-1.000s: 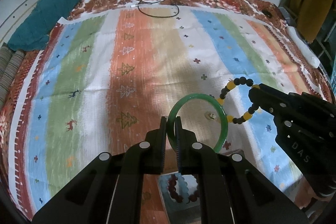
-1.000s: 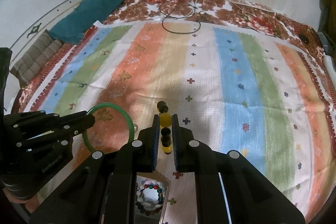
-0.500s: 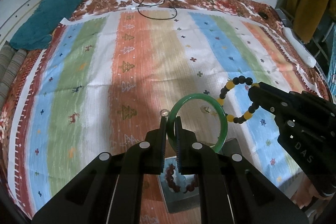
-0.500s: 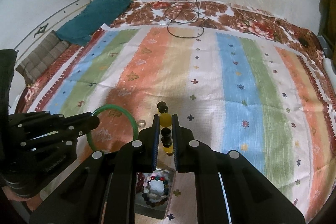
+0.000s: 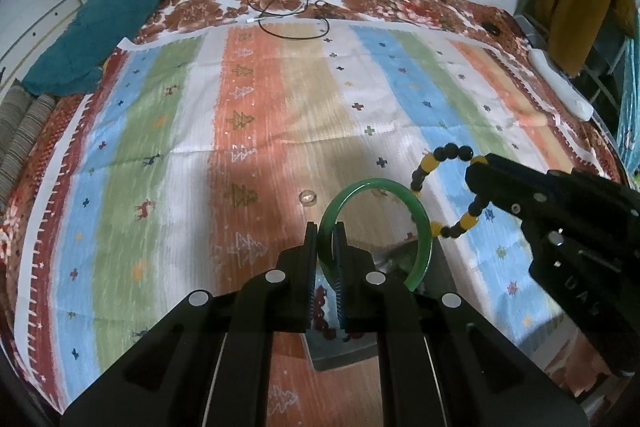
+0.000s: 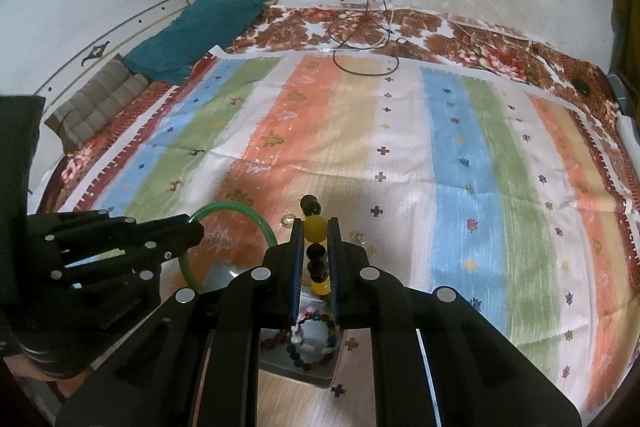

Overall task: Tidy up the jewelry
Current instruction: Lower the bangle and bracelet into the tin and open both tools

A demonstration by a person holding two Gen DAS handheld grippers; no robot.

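Only lettering anywhere: pale embossed characters on the right gripper's [image 5: 478, 173] black plastic body, maybe "DA" something, too smeared to read properly. Going left to right from the small grey tray [image 6: 320, 375] as anchor: far off left, a teal cushion [image 5: 96, 35] against the wall, then the woven striped bedspread [image 5: 168, 131] with tiny tree and deer motifs. Just left and above the tray, left gripper [image 5: 325, 239] clamped tight on a glossy, smooth green bangle [image 5: 420, 215], ring standing upright over the tray's near edge. Beyond the tray, a small clear bead-like thing [image 5: 308, 197] lying on the cloth. Inside the tray, dark reddish beads plus a multicoloured bead bracelet [image 6: 314, 345]. Directly above, right gripper pinching a round-beaded black-and-yellow bracelet [image 6: 316, 229], loop hanging free.
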